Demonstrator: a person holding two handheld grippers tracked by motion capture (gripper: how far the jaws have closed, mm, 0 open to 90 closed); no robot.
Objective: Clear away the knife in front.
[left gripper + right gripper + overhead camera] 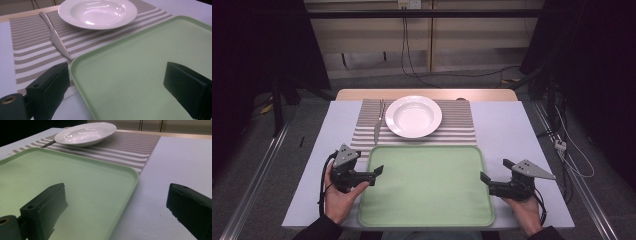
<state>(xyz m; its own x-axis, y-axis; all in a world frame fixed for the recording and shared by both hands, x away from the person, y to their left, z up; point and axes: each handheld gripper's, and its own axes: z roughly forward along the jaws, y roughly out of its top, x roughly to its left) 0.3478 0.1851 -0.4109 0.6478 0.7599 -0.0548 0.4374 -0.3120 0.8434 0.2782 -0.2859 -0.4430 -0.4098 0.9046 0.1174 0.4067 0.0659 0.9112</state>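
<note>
Both claws poised at the pale green plastic tray (427,187), ready to grip its side rims.

Left claw (378,173) and right claw (484,179) gape wide, each straddling a tray edge; next, likely closing on the rims. Beyond the tray lie the striped placemat (457,127), steel knife (377,125) and white ceramic bowl-plate (413,116).

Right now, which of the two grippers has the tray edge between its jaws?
Both: the left gripper and the right gripper each straddle an edge of the green tray, jaws open.

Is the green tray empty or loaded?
Empty: the tray shows bare green surface edge to edge; the plate and knife lie on the mat beyond it.
</note>
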